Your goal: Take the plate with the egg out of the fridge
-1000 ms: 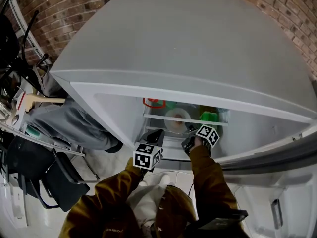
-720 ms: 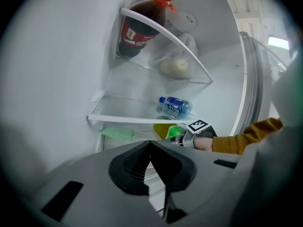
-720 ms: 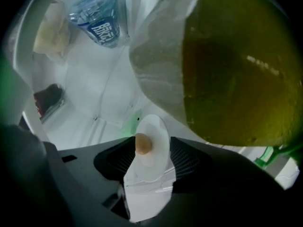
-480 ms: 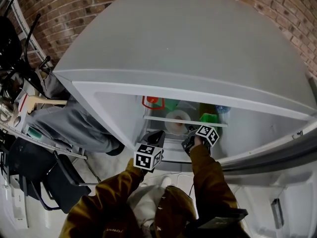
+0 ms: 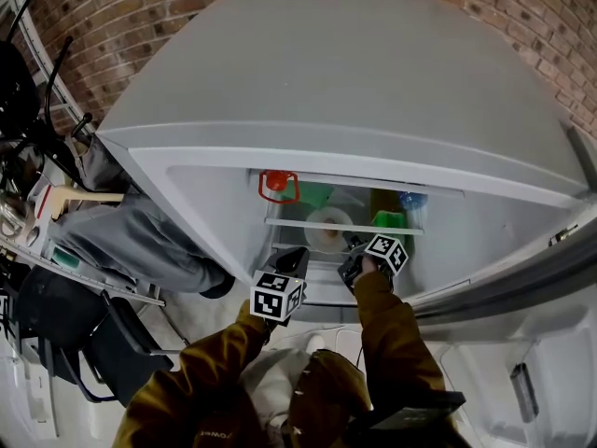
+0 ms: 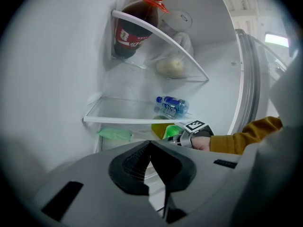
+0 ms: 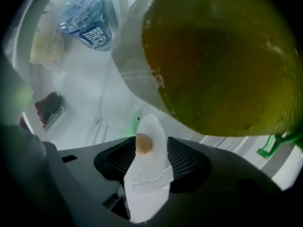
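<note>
A white plate (image 7: 147, 183) carrying a brown egg (image 7: 143, 144) stands edge-on between the jaws of my right gripper (image 7: 150, 161), which is shut on its rim. From the head view the plate (image 5: 326, 228) is on the lower fridge shelf, with the right gripper (image 5: 354, 248) at its near right edge. My left gripper (image 5: 290, 263) hangs just outside the fridge, to the left of the plate. Its jaws are pressed together with nothing between them (image 6: 151, 149).
A dark cola bottle (image 6: 135, 28) with a red cap and a clear bag (image 6: 173, 65) sit on the top shelf. A water bottle (image 6: 171, 105) lies below. A jug of yellow-green liquid (image 7: 222, 56) looms right above the plate. A seated person's legs (image 5: 131, 233) are left.
The head view has tilted, so more of the fridge inside and the red bottle cap show. Both grippers sit almost where they were, the right one still on the plate.
</note>
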A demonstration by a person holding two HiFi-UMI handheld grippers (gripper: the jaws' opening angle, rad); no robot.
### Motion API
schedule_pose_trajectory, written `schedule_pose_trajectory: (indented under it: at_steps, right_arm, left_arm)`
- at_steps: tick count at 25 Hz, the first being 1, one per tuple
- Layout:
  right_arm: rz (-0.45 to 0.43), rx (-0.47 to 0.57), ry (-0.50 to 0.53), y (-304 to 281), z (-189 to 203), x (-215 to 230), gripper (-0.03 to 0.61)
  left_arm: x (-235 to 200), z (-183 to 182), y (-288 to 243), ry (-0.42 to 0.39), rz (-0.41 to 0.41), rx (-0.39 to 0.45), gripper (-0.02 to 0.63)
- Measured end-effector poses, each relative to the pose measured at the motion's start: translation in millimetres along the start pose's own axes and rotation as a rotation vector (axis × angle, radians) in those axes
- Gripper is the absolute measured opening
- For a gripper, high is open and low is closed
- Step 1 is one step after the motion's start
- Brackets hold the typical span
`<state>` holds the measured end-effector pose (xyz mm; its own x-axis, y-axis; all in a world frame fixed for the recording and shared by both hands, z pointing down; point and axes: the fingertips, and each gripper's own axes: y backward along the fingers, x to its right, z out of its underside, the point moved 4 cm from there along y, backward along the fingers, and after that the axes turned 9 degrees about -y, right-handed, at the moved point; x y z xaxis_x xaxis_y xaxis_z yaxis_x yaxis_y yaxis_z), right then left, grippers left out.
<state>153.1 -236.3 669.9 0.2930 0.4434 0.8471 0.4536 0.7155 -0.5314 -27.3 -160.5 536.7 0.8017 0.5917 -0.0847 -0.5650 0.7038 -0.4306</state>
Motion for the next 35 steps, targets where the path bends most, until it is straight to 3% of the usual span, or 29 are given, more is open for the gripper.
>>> schedule_pose_trajectory:
  at_steps: [6,10,20,31,35]
  right_arm:
    - [-0.019,-0.016,-0.038,1.5,6.2,3.2,0.215]
    - [-0.026,-0.012,-0.063,3.0,8.4,6.5,0.166]
    - [-0.087,-0.003,-0.145,2.8,18.1,7.7,0.164]
    - [-0.067,-0.011,-0.136,2.7,21.3,11.3,0.119]
    - [-0.033,-0.004,-0.135,2.6,23.1,17.6,0.058]
  left_arm:
    - [2.9,0.5,2.3,-0.001,-0.001,0.002,0.009]
    - [4.1,2.4,3.5,0.003,-0.001,0.000,0.009]
    - [7.3,10.0,4.5,0.011,-0.001,-0.016,0.009]
    - [4.8,15.6,6.3,0.010,-0.007,-0.033,0.009]
    - [4.4,17.1,6.5,0.008,-0.009,-0.037,0.009]
